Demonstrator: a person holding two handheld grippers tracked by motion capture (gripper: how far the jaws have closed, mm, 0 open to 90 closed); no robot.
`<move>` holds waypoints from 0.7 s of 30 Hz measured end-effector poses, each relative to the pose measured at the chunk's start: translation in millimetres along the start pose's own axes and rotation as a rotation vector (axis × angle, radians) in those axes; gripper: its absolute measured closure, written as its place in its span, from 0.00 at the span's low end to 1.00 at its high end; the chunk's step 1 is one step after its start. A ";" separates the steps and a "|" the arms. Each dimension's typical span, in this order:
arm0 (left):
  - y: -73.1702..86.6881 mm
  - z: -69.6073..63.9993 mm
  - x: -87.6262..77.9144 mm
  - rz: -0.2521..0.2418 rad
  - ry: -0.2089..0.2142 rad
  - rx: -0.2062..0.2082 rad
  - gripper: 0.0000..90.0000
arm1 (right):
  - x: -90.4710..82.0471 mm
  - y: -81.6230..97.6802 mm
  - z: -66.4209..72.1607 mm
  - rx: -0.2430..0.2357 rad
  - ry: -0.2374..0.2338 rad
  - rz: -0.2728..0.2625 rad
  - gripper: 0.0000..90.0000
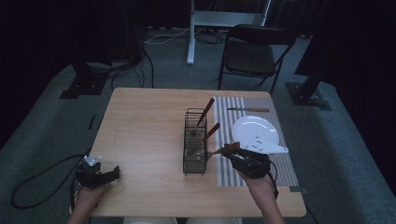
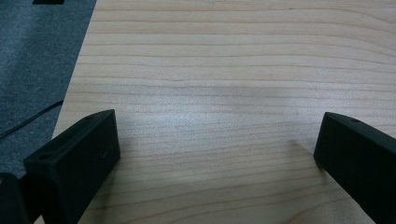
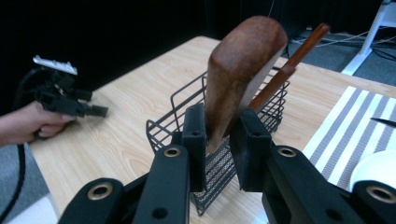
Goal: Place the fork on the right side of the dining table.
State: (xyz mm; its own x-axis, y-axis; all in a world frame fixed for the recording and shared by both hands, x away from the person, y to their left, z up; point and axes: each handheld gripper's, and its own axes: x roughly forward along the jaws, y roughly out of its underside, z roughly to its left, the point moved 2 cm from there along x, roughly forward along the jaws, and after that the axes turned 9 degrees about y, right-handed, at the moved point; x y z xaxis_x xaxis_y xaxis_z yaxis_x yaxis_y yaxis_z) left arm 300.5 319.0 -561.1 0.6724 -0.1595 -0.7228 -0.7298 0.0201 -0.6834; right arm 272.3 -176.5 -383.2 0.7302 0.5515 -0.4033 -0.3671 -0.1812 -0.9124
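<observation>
The right gripper pinches a brown wooden utensil handle over the black wire basket. A white round plate lies just beside on the grey striped mat. The left gripper rests spread over the bare wooden table.

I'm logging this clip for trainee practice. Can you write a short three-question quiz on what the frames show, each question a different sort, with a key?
1. True or false: the left hand-held gripper is closed on a utensil.
2. Multiple choice: the right hand-held gripper clamps what? A) the white plate B) a wooden utensil handle C) the knife
3. Fill in: the knife lies on the striped ____, beyond the plate.

Key
1. False; its jaws stand apart over bare table.
2. B; the handle sits between the jaws beside the wire basket.
3. placemat
</observation>
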 end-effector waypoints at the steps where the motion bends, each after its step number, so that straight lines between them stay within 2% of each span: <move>1: 0.0 0.1 -0.1 0.001 0.000 0.001 0.01 | -4.3 -0.4 -1.9 0.005 -0.001 -0.010 0.85; 4: 0.0 0.0 0.0 0.000 0.000 0.000 0.01 | -18.3 -0.9 -10.4 0.006 0.031 -0.020 0.85; 7: 0.2 -0.2 -0.2 0.001 -0.002 -0.001 0.01 | -25.6 2.5 -21.2 0.033 0.038 -0.025 0.85; 11: 0.3 -0.4 -0.3 0.001 -0.003 -0.002 0.01 | -33.6 14.2 -36.8 0.063 0.083 -0.010 0.85; 14: 0.3 -0.4 -0.3 0.000 -0.003 -0.003 0.01 | -32.3 30.4 -50.4 0.064 0.143 0.043 0.85; 17: 0.3 -0.4 -0.3 0.001 -0.003 -0.002 0.01 | -28.6 48.5 -62.3 0.086 0.166 0.094 0.85; 21: 0.3 -0.5 -0.2 -0.001 -0.002 -0.004 0.01 | -24.1 67.8 -73.0 0.123 0.165 0.136 0.85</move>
State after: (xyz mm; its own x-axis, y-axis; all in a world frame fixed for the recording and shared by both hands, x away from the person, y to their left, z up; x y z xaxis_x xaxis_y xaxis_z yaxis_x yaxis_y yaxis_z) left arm 300.2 318.6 -561.1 0.6732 -0.1571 -0.7226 -0.7298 0.0165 -0.6835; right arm 271.9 -261.5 -440.5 0.7497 0.3861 -0.5374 -0.5287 -0.1390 -0.8374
